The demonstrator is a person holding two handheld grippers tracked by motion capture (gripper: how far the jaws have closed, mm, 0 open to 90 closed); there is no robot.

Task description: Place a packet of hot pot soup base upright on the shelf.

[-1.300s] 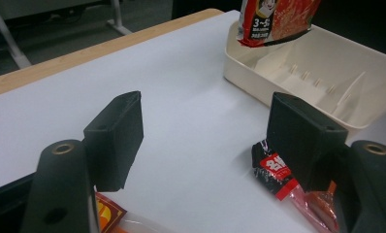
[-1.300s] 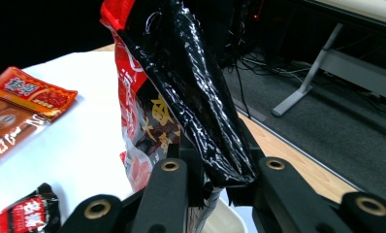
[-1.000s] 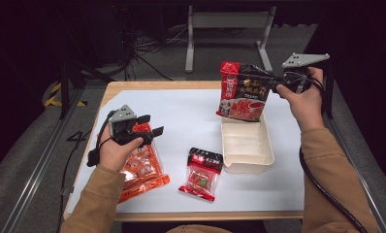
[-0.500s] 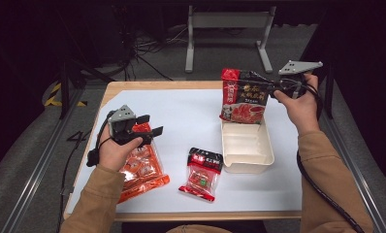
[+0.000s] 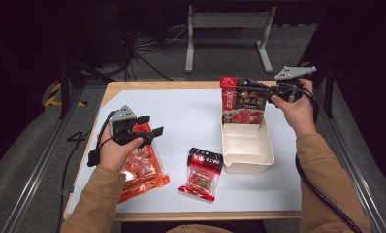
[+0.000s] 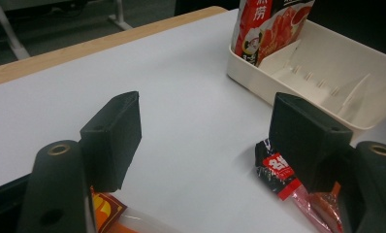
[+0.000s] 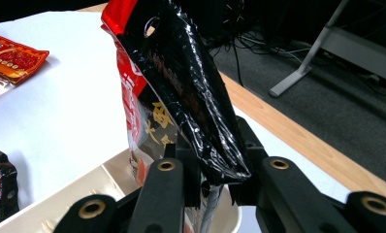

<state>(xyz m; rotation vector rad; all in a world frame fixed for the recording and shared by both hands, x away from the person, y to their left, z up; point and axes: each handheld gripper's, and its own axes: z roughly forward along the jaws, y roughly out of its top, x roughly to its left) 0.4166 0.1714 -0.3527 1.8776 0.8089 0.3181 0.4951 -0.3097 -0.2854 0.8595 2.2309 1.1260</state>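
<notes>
- Jaws first: right gripper (image 5: 273, 95) clamped on the edge of the black-and-red pouch (image 5: 243, 100); left gripper (image 5: 149, 125) spread wide, nothing between its jaws.
- White table cover (image 5: 191, 114), largest and flat, matte and smooth, bearing everything, with a bare wooden edge at the far side.
- Cream tray (image 5: 247, 162), the landmark: rigid moulded plastic, rectangular, shallow, with low ribs or dividers inside; sat right of the table's middle.
- Black-and-red pouch held upright at the tray's far end, its lower edge down inside the tray wall; probably pinched by the side seam so as to stand on end in a slot. Glossy crinkled film, hang hole at the top in the right gripper view.
- Orange-red packet (image 5: 141, 167) lying flat well to the left of the tray, partly under the left hand (image 5: 114, 151); slick printed film. Left gripper hovering just above it, likely waiting or lining up for a pick.
- Small red packet (image 5: 201, 174) with a black top band, flat just left of the tray's near corner; clear shiny wrap, smallest of the three.
</notes>
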